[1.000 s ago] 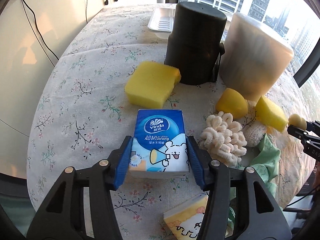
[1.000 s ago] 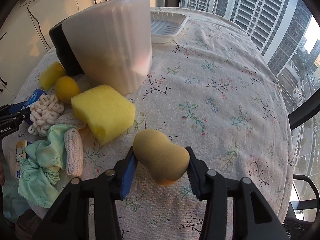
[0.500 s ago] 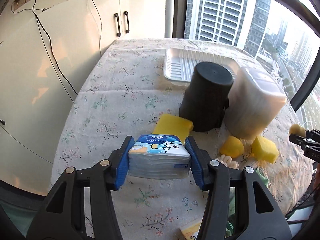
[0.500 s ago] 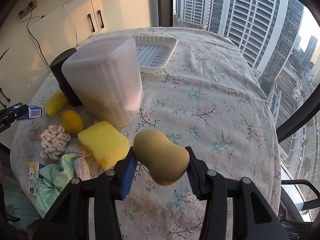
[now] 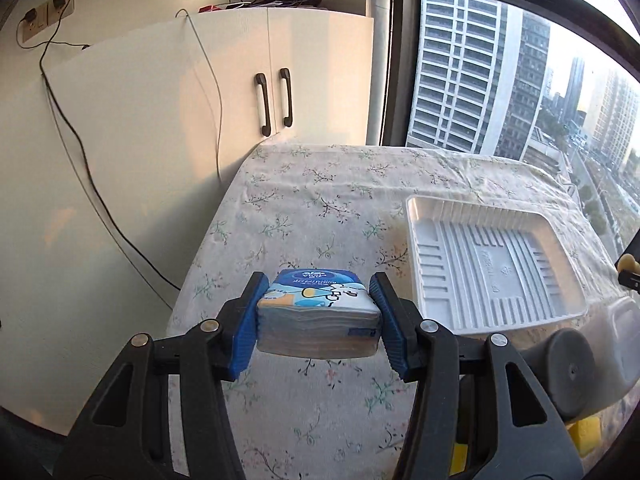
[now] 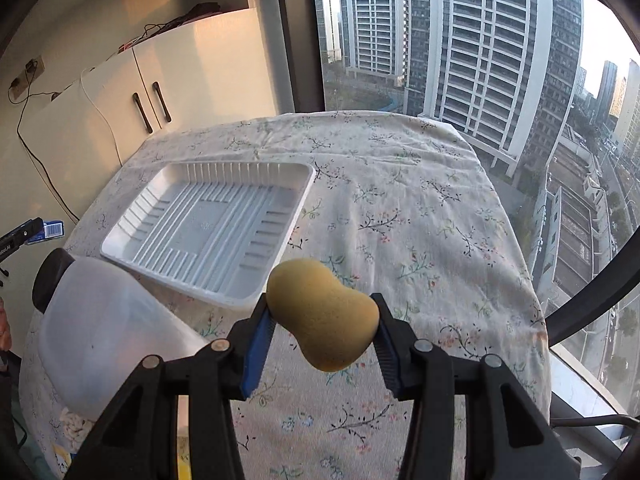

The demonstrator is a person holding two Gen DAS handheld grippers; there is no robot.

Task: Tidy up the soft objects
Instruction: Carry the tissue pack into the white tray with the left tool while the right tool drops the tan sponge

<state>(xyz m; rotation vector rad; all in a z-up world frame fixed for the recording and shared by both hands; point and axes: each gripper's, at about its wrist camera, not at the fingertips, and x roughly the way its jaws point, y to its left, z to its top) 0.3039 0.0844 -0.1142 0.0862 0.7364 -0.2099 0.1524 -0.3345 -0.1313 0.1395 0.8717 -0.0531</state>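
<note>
A: Entry, left side. Your left tongs (image 5: 318, 316) are clamped on a tissue pack (image 5: 318, 312): soft rectangular brick, blue top with white logo and a cartoon figure, pale plastic sides showing stacked layers. The blue pads press both short sides. Where does it sit relative to the white tray (image 5: 492, 264)?

B: Held in the air above the flowered table (image 5: 320, 200), to the left of the tray and nearer to you than its near rim. It is not touching the tray.

A: Right side. Your right tongs (image 6: 322, 328) are closed on a tan sponge (image 6: 322, 316), peanut-shaped, matte, fine-pored, one lobe angled up-left, the other down-right.

B: From the right wrist view it hangs just past the tray's (image 6: 208, 224) near right corner, above the cloth. The tray is ribbed and holds nothing. A translucent container (image 6: 104, 336) and a black cylinder (image 6: 50, 276) stand just beside its near left edge.
</note>
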